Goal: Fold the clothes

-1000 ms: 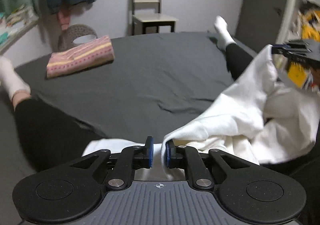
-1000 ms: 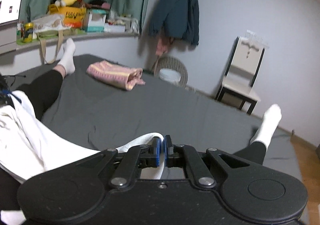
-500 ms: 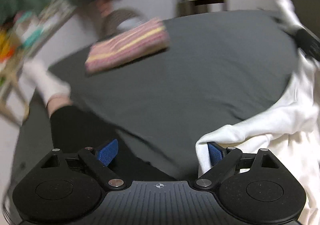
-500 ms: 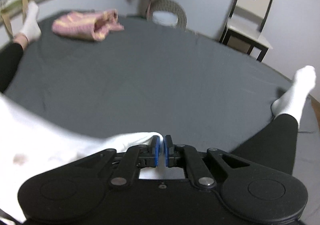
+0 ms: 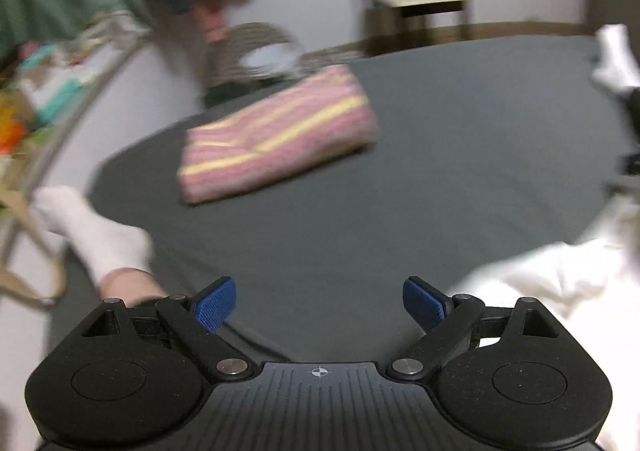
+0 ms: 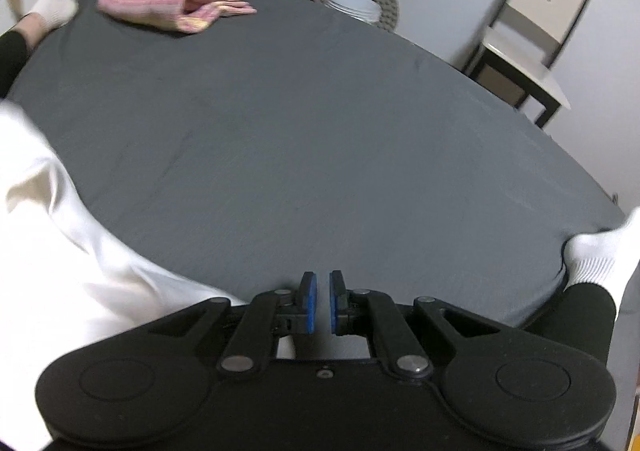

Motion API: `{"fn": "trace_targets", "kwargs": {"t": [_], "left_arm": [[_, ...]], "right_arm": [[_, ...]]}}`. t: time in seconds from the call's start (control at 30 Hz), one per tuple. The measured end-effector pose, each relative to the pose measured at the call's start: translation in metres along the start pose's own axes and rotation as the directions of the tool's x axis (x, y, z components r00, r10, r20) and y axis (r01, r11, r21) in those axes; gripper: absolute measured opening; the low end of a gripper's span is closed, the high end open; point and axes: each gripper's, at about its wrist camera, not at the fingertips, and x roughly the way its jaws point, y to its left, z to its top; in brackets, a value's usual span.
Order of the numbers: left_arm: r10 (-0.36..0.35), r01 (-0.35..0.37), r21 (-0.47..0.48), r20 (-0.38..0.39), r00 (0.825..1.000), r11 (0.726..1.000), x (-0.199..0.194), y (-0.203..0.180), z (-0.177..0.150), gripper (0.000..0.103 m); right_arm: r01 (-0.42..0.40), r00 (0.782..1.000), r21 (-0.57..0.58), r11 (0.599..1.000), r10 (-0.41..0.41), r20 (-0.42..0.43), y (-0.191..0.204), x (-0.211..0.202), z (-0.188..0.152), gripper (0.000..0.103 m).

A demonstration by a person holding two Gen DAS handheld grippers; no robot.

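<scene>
The white garment (image 6: 60, 251) lies heaped at the near edge of the dark grey bed sheet (image 6: 320, 131), down by the person's lap; in the left wrist view it shows as a pale blur at the lower right; the left gripper (image 5: 319, 305) has its blue pads spread wide with nothing between them, and the right gripper (image 6: 319, 301) shows a narrow gap with no cloth in it; farther off, the folded pink and yellow striped cloth (image 5: 276, 135) rests near the far corner, beyond the person's white-socked foot (image 5: 96, 235); I judge this the pause between letting go and regrasping, and the next move wants an edge or corner found to spread the piece flat; a second ago both grippers pinched the white fabric, half a second ago only the right.
</scene>
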Motion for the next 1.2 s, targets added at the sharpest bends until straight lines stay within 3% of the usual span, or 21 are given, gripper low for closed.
{"fn": "trace_targets", "kwargs": {"t": [0.03, 0.07, 0.13, 0.17, 0.23, 0.3, 0.37, 0.43, 0.47, 0.53, 0.6, 0.67, 0.73, 0.83, 0.97, 1.13, 1.2], "left_arm": [[0.037, -0.037, 0.018, -0.001, 0.999, 0.999, 0.009, -0.002, 0.005, 0.091], [0.012, -0.013, 0.033, 0.022, 1.000, 0.999, 0.010, -0.005, 0.007, 0.091], [-0.128, 0.124, 0.041, 0.094, 0.987, 0.991, 0.005, -0.008, 0.007, 0.091], [-0.212, 0.207, 0.056, 0.116, 0.970, 0.977, 0.002, -0.012, 0.006, 0.091], [-0.381, 0.368, 0.115, 0.124, 0.916, 0.923, -0.003, -0.026, 0.000, 0.091], [-0.466, 0.441, 0.196, 0.098, 0.880, 0.876, -0.008, -0.046, -0.012, 0.091], [-0.493, 0.459, 0.283, 0.063, 0.868, 0.842, -0.010, -0.068, -0.022, 0.091], [-0.497, 0.456, 0.343, 0.038, 0.867, 0.821, -0.013, -0.085, -0.028, 0.091], [-0.496, 0.452, 0.368, 0.027, 0.868, 0.812, -0.014, -0.093, -0.031, 0.091], [-0.481, 0.436, 0.410, 0.008, 0.877, 0.801, -0.016, -0.104, -0.033, 0.090], [-0.473, 0.425, 0.455, -0.009, 0.881, 0.782, -0.014, -0.111, -0.035, 0.080], [-0.470, 0.421, 0.485, -0.024, 0.883, 0.766, -0.017, -0.117, -0.039, 0.074], [-0.462, 0.416, 0.507, -0.038, 0.886, 0.755, -0.020, -0.122, -0.042, 0.066], [-0.437, 0.389, 0.526, -0.035, 0.899, 0.757, -0.022, -0.122, -0.046, 0.065], [-0.452, 0.387, 0.503, 0.010, 0.892, 0.773, -0.023, -0.120, -0.041, 0.065], [-0.468, 0.375, 0.448, 0.116, 0.876, 0.812, -0.027, -0.114, -0.026, 0.065], [-0.474, 0.376, 0.445, 0.130, 0.871, 0.813, -0.030, -0.113, -0.020, 0.065]], "right_arm": [[-0.009, 1.000, 0.004, 1.000, 0.009, 0.001, -0.001, 0.001, 0.000, 0.006], [-0.027, 1.000, -0.003, 1.000, 0.027, 0.011, 0.001, -0.002, -0.002, 0.007], [-0.118, 0.990, -0.045, 0.992, 0.121, 0.066, 0.010, -0.015, -0.006, 0.009], [-0.165, 0.981, -0.070, 0.984, 0.172, 0.093, 0.014, -0.022, -0.008, 0.010], [-0.257, 0.951, -0.147, 0.955, 0.277, 0.134, 0.031, -0.035, -0.010, 0.014], [-0.348, 0.911, -0.229, 0.909, 0.386, 0.144, 0.053, -0.042, -0.009, 0.019], [-0.417, 0.869, -0.293, 0.860, 0.472, 0.150, 0.076, -0.043, -0.004, 0.024], [-0.478, 0.827, -0.324, 0.816, 0.543, 0.147, 0.097, -0.039, 0.004, 0.024], [-0.499, 0.817, -0.326, 0.803, 0.562, 0.133, 0.103, -0.033, 0.010, 0.024], [-0.514, 0.817, -0.324, 0.794, 0.568, 0.098, 0.116, -0.014, 0.019, 0.024], [-0.514, 0.827, -0.309, 0.800, 0.558, 0.071, 0.128, 0.006, 0.026, 0.024], [-0.540, 0.815, -0.272, 0.797, 0.575, 0.066, 0.127, 0.021, 0.030, 0.020], [-0.619, 0.760, -0.198, 0.760, 0.643, 0.096, 0.116, 0.028, 0.031, 0.006], [-0.712, 0.679, -0.067, 0.699, 0.709, 0.190, 0.093, 0.030, 0.025, 0.006], [-0.807, 0.580, 0.110, 0.580, 0.742, 0.336, 0.054, 0.036, 0.020, 0.006], [-0.833, 0.526, 0.088, 0.546, 0.732, 0.433, 0.039, 0.028, 0.020, 0.006], [-0.838, 0.502, 0.053, 0.543, 0.729, 0.465, 0.039, 0.018, 0.017, 0.006]]}}
